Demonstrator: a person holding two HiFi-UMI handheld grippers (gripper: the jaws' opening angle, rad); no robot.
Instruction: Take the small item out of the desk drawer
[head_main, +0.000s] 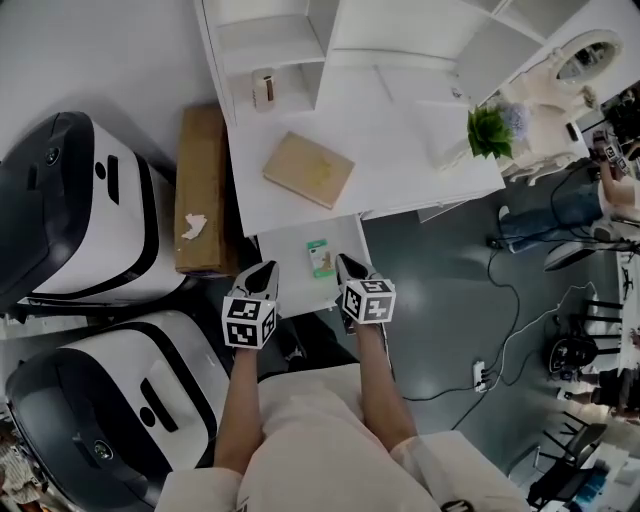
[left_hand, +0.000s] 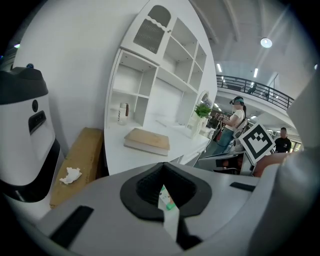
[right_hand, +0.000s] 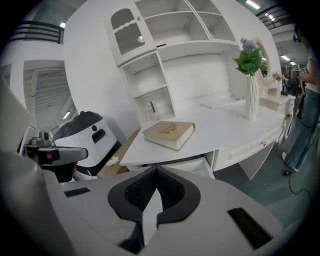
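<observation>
So, looking down on a white desk with hutch shelves, tan book lying on top, potted plant off at the right end. Grey floor with cables below. Cardboard box just beside the desk's left side with a crumpled tissue on it, and two big black-and-white machines beyond that. Drawer pulled out toward the person. Both bare forearms stretched straight ahead, side by side. Left gripper at the drawer's left edge, right gripper at its right edge, tips pointing into it. Both pairs of jaws pinched shut on nothing. Small item lying flat on the drawer floor between the two tips, touching neither, long axis running front to back, maybe tilted a hair.
</observation>
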